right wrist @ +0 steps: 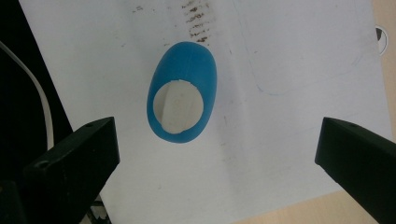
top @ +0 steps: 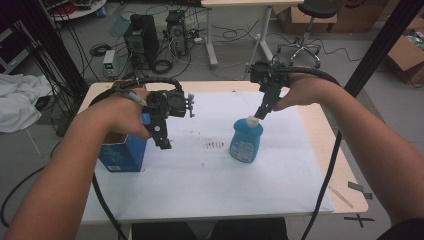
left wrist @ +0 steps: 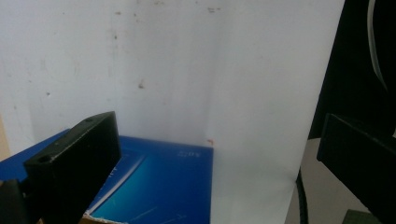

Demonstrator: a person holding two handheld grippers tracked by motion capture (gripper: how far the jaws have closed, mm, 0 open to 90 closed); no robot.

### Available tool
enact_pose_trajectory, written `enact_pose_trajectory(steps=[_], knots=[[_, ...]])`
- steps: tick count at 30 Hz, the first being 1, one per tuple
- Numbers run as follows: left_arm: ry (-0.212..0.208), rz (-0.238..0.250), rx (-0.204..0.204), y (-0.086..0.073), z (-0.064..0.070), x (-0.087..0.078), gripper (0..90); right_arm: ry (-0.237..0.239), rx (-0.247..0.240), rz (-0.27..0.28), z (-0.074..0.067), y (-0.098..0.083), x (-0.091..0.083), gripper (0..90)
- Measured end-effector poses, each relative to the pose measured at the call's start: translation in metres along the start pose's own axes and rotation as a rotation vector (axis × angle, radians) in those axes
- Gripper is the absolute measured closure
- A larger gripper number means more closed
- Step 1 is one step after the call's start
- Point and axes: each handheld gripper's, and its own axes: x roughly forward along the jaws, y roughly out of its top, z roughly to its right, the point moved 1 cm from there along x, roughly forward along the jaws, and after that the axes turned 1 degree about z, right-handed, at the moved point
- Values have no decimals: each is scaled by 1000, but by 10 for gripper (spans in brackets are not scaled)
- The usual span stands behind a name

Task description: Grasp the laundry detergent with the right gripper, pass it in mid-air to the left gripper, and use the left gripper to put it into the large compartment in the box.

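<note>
A blue bottle point(top: 246, 140) with a white cap point(top: 253, 120) stands upright on the white sheet point(top: 210, 185), right of centre. My right gripper point(top: 261, 114) hovers just above the cap, open; in the right gripper view the bottle point(right wrist: 183, 91) lies below and between the spread jaws, untouched. An open blue box point(top: 122, 152) stands at the left of the sheet. My left gripper point(top: 164, 142) hangs open beside the box's right side; the box's blue face point(left wrist: 159, 182) sits low in the left gripper view, with nothing between the jaws.
Dark smudges point(top: 214, 144) mark the sheet between box and bottle. The wooden table point(top: 345, 175) shows bare along its right edge, with tape marks point(top: 359, 187). Cables point(top: 320, 200) trail from both grippers off the front edge. Computers, a stool and cartons stand on the floor beyond.
</note>
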Motion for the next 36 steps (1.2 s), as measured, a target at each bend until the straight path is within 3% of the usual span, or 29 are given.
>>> enact_pose_trajectory(steps=[14,17,29,36], knots=[[-1,20,-8,-2,-1,4,1,-5,10,4,-2,-5,0,0],[3,1,-2,-1,1,5,1,-6,12,7,-4,-11,-1,0],[13,8,16,1,4,0,1,-11,34,27,-12,-35,5,0],[14,11,23,3,5,-1,1,0,53,42,-19,-51,18,0]])
